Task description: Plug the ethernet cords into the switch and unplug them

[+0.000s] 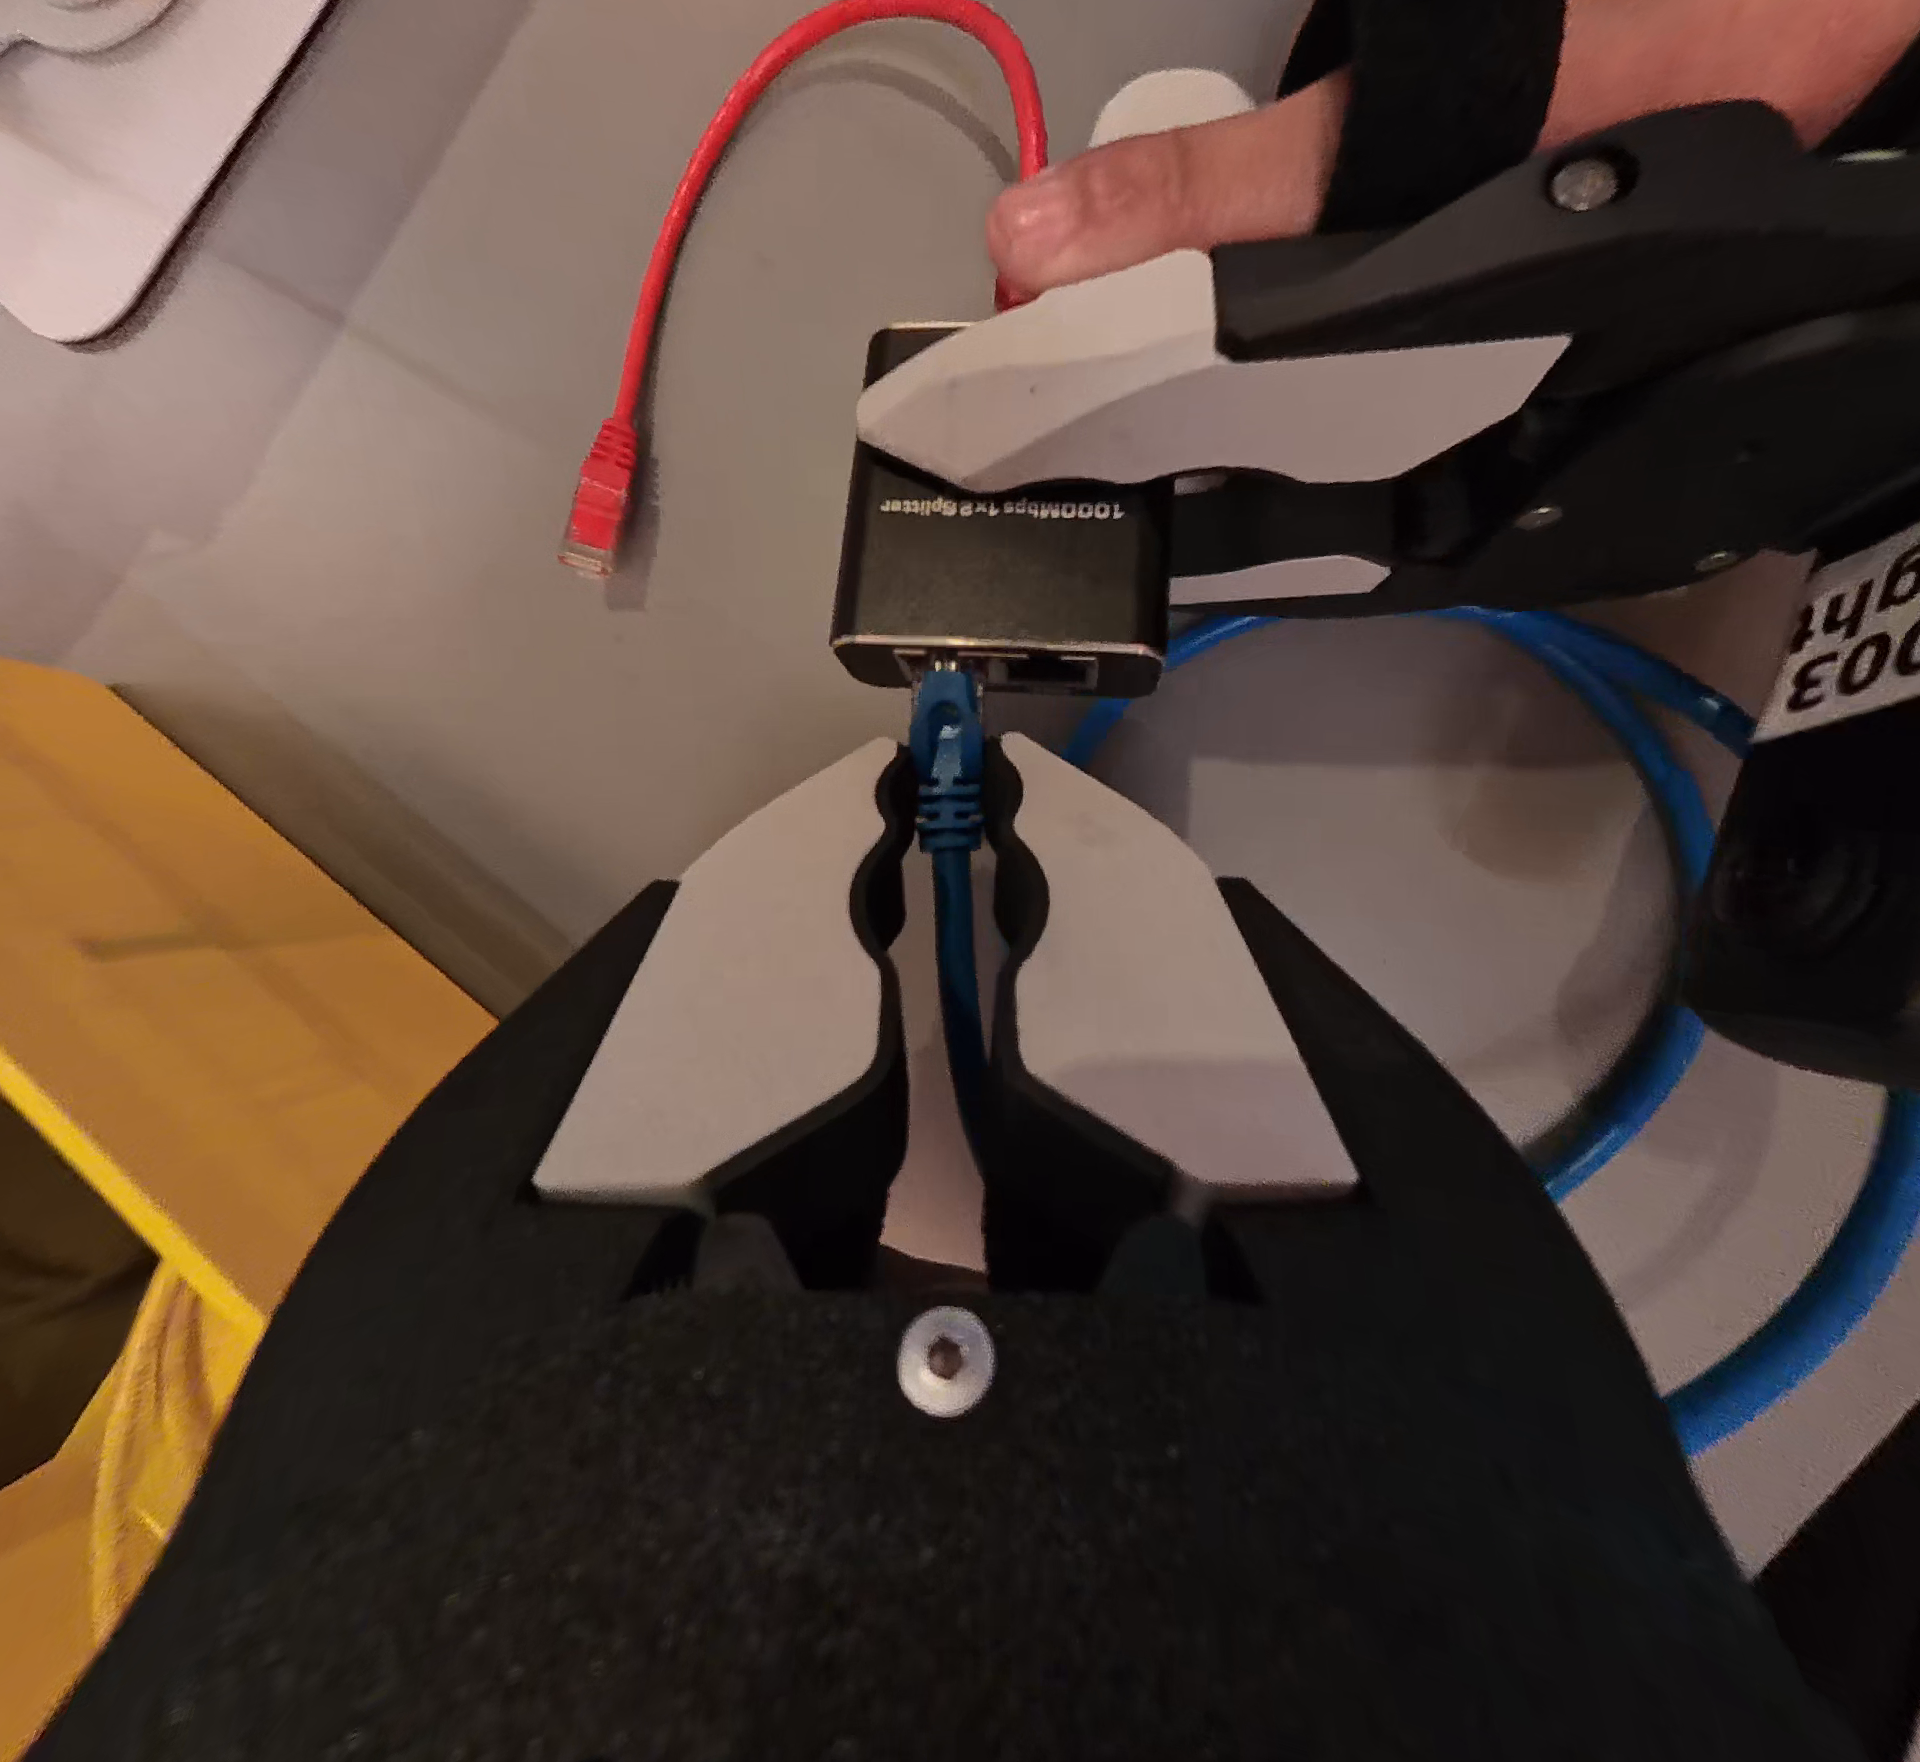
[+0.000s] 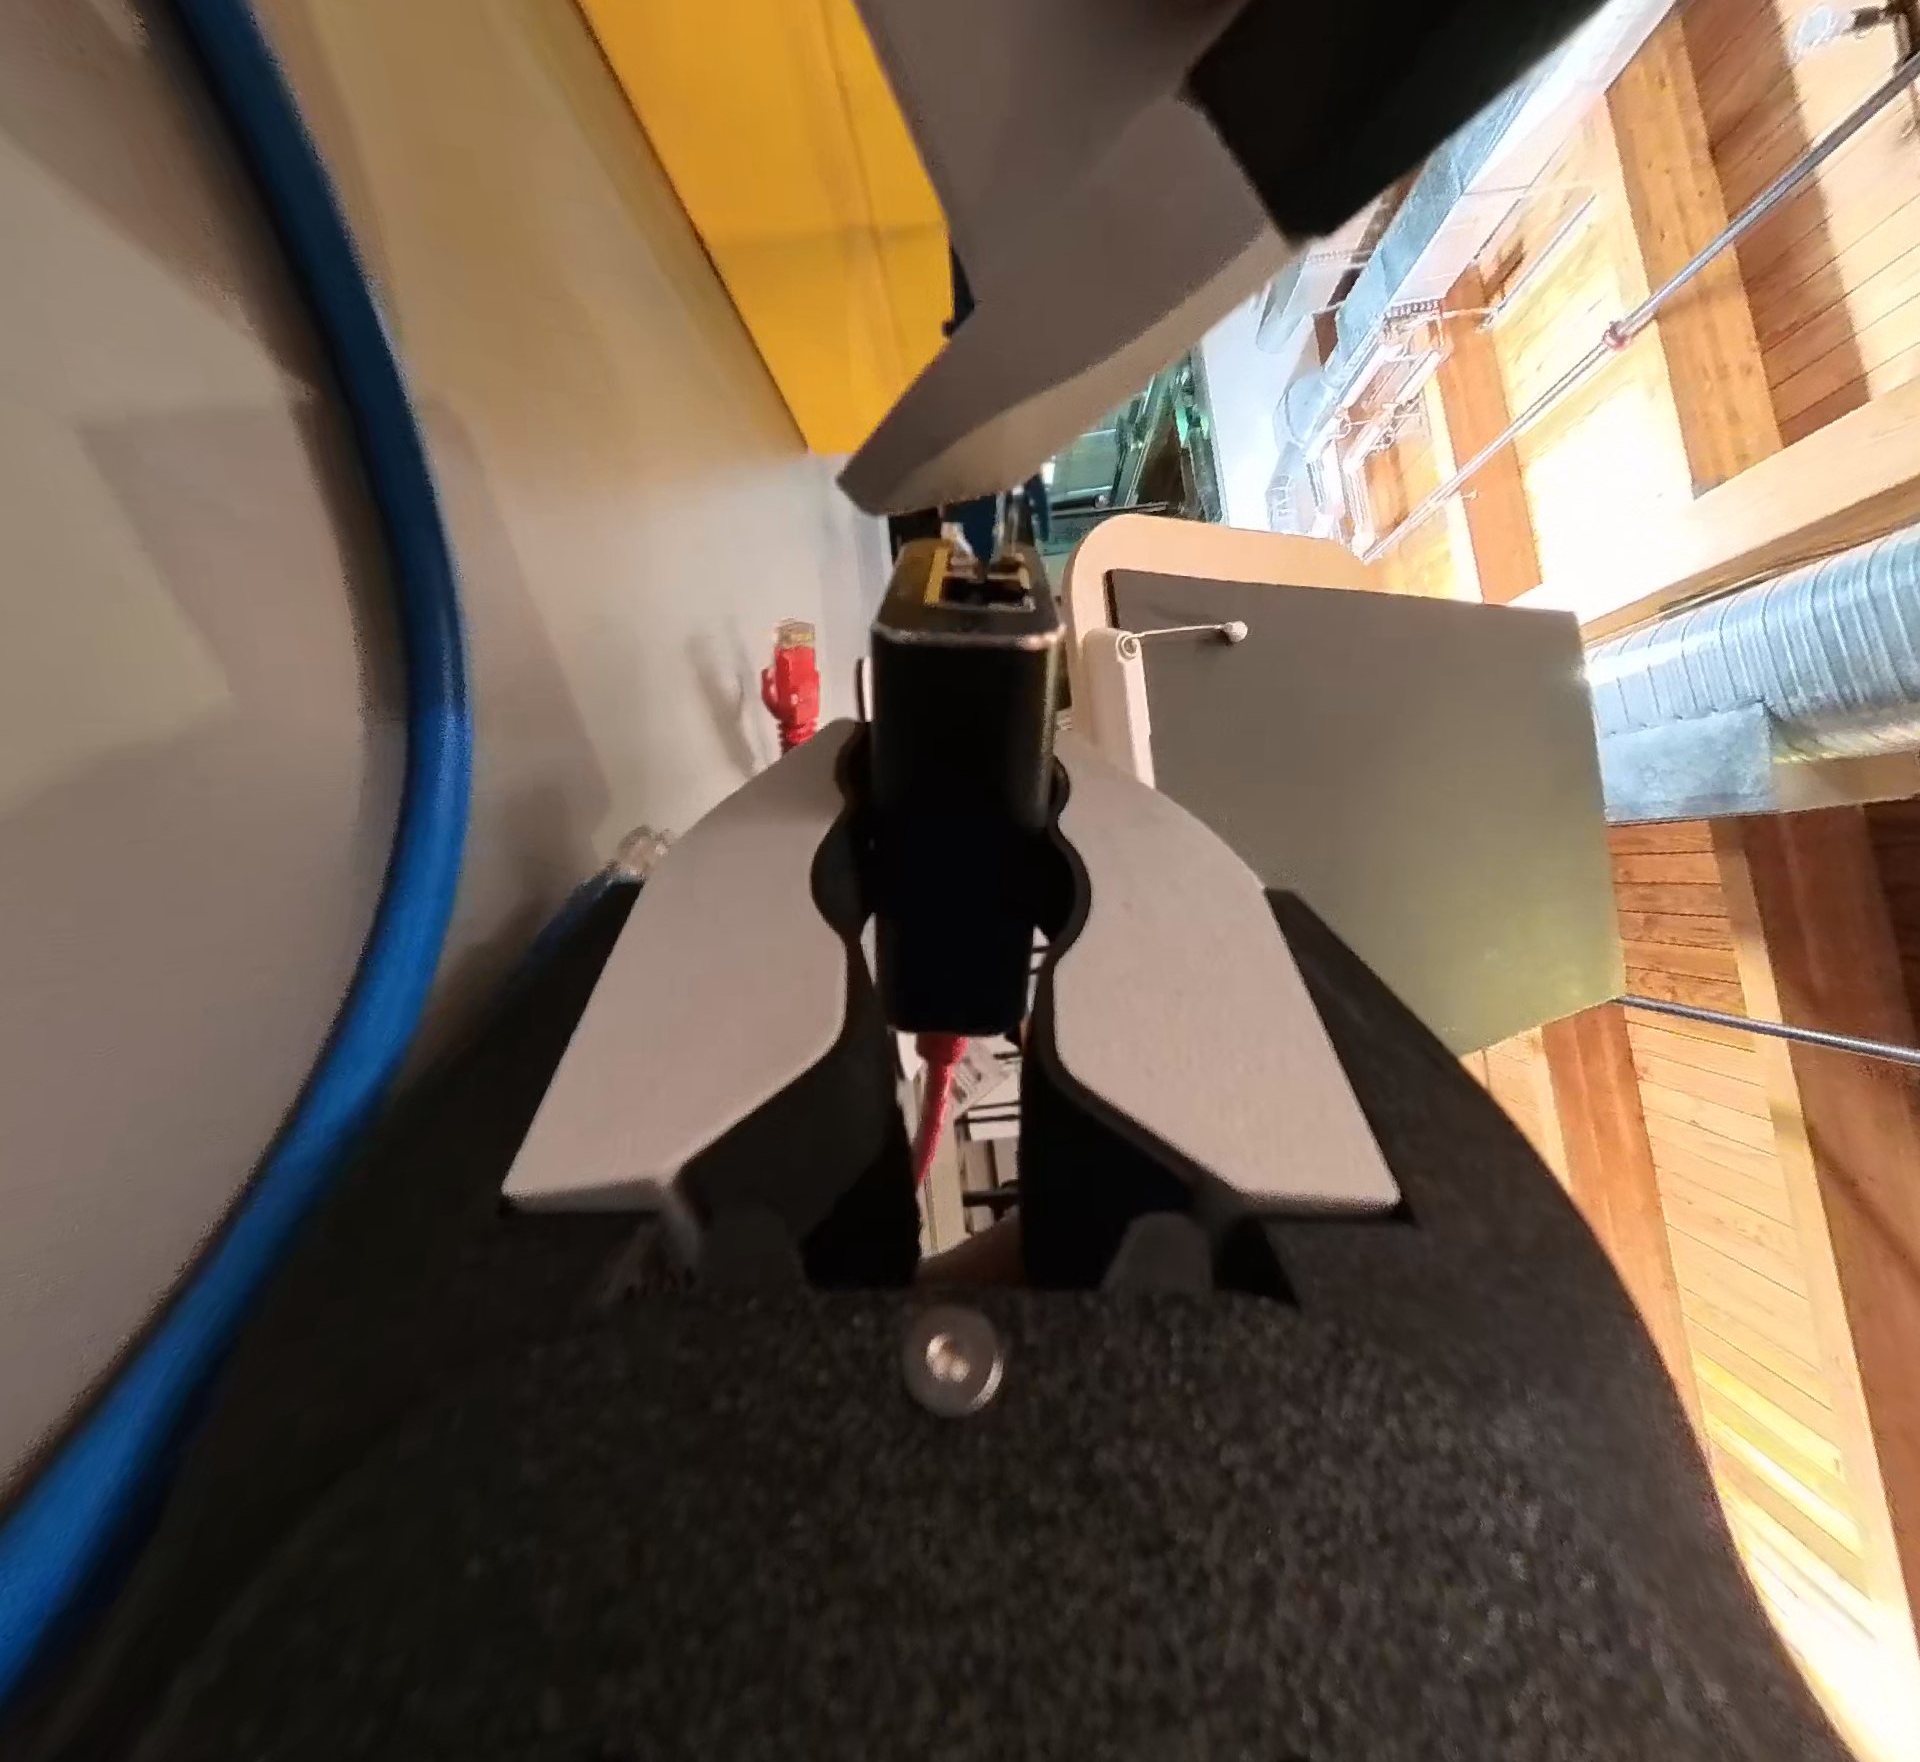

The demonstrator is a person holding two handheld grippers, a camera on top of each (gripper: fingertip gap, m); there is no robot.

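Two grippers, both clamped: your left gripper (image 1: 948,767) held the blue plug (image 1: 945,756) at the switch's (image 1: 997,569) left port; your right gripper (image 2: 951,777) pinched the switch. Risk: an angled push could have jammed the plug or twisted the switch loose.

White printed lettering on the black switch (image 1: 997,559); a lettered sticker (image 1: 1860,642) on the right tool.

Both wrist views close, at right angles — sharing the switch (image 1: 997,559).

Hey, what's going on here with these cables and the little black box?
A person works two handheld tools. The right tool clamps the black switch, held off the table. The left tool grips the blue cord's plug at one of the switch's two front ports. The red cord's loose plug lies unplugged on the table.
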